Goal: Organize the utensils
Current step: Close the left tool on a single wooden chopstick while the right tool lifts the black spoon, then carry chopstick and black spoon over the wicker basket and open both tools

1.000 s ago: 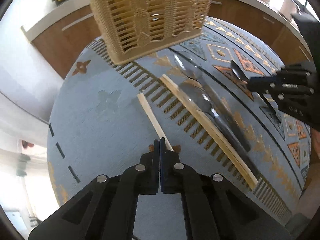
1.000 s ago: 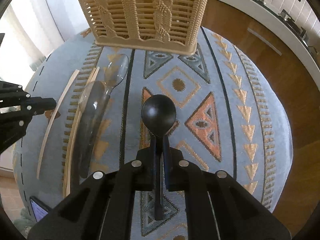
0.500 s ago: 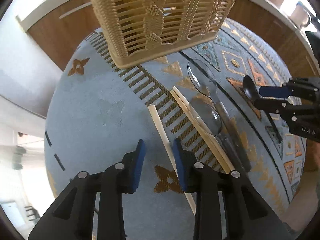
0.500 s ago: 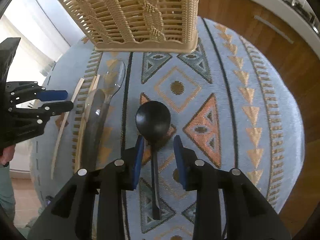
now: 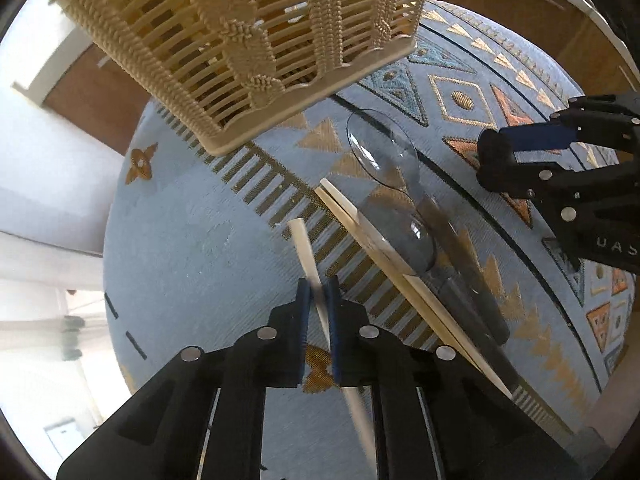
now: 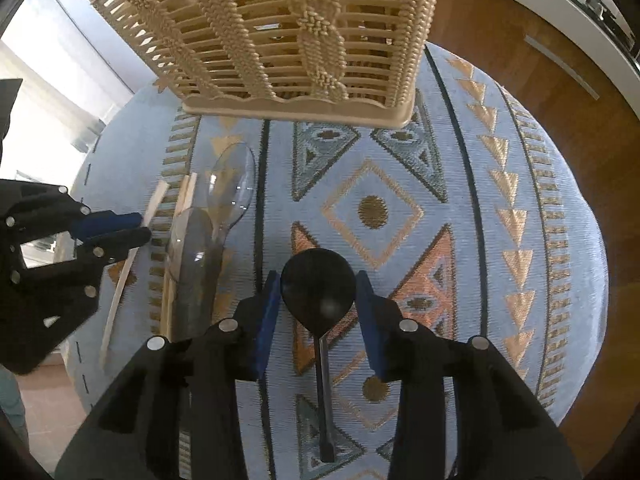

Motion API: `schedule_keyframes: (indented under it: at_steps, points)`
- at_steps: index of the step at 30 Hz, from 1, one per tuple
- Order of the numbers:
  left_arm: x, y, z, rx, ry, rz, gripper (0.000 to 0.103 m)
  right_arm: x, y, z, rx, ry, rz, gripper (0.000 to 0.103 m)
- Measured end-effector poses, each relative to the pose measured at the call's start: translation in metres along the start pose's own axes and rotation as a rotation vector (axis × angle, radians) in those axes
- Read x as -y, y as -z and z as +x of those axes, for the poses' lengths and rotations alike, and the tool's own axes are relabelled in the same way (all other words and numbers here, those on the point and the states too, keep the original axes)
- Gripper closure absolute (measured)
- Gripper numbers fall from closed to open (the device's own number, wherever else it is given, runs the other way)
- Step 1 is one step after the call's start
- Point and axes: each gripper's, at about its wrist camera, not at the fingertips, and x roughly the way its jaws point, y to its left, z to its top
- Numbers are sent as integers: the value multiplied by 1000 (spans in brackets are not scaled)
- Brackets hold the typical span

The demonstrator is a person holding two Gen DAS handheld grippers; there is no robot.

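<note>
My left gripper (image 5: 318, 292) is shut on a single pale wooden chopstick (image 5: 304, 240), gripping it partway along its length. Whether the stick is off the cloth I cannot tell. The same gripper (image 6: 140, 227) shows at the left of the right wrist view. A pair of chopsticks (image 5: 372, 240) and two clear plastic spoons (image 5: 380, 152) (image 5: 416, 232) lie just to its right. My right gripper (image 6: 318, 280) is opening; the bowl of a black spoon (image 6: 320, 320) lies on the cloth between its blue pads (image 6: 266, 312), which do not press it.
A tall woven beige utensil basket (image 6: 288, 40) stands at the far side of the round table, on a blue patterned cloth (image 6: 460, 200). Wooden cabinets and a white counter (image 6: 560, 12) lie beyond the table's edge.
My left gripper opened, slid forward along the single chopstick and closed on it. My right gripper let go of the black spoon's handle and moved forward, so the bowl now sits between its jaws.
</note>
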Motion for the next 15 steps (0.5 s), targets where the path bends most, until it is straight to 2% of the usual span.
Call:
schedule_keyframes:
  at_steps: [3, 10, 15]
  points:
    - [8, 1, -1, 61, 8, -46, 100, -7, 1, 0, 26, -15, 1, 69]
    - [-7, 39, -31, 351, 131, -170, 100, -12, 32, -32, 176, -100, -27, 69]
    - [-23, 63, -68, 593, 243, -260, 100, -16, 62, -65, 361, -144, -26, 69]
